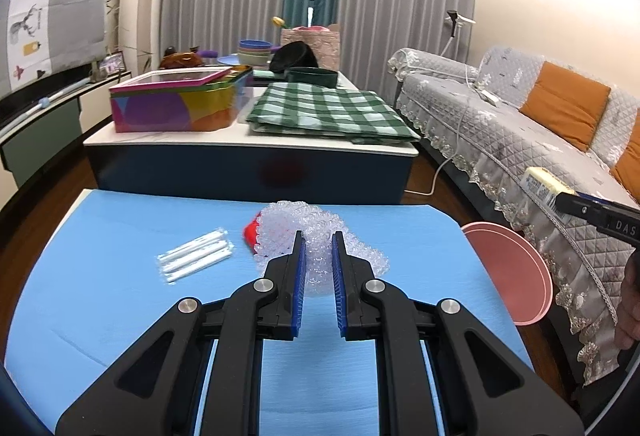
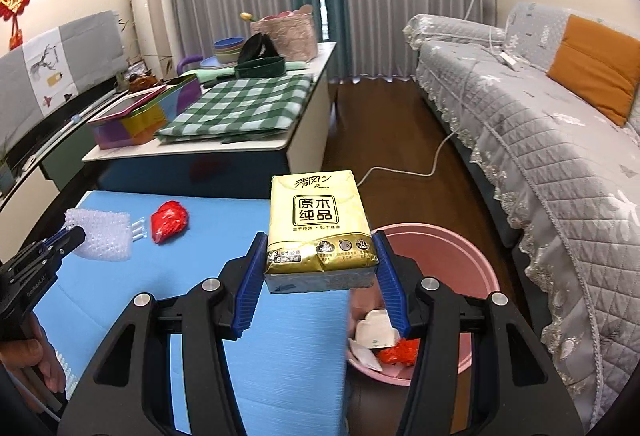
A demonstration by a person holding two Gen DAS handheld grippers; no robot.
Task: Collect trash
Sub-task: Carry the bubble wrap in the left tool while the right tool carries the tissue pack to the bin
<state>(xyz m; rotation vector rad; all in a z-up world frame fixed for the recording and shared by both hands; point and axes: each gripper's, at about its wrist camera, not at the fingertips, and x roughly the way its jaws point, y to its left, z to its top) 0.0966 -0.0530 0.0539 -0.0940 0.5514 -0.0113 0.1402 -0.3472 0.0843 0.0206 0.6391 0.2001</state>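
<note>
My left gripper (image 1: 318, 236) is shut on a sheet of clear bubble wrap (image 1: 296, 228) over the blue table (image 1: 120, 296). The right wrist view shows the same bubble wrap (image 2: 102, 232) at the left gripper's (image 2: 74, 236) tips. A crumpled red wrapper (image 2: 170, 220) and a packet of white straws (image 1: 196, 256) lie on the table beside it. My right gripper (image 2: 320, 234) is shut on a yellow tissue pack (image 2: 316, 212), held above the table's right edge and the pink bin (image 2: 460, 240). White paper and red plastic lie inside the bin.
Beyond the blue table stands a low coffee table (image 1: 248, 146) with a colourful tin (image 1: 176, 104), a green checked cloth (image 1: 324, 108) and bowls. A grey sofa (image 2: 540, 140) runs along the right. A white cable (image 2: 400, 170) lies on the wooden floor.
</note>
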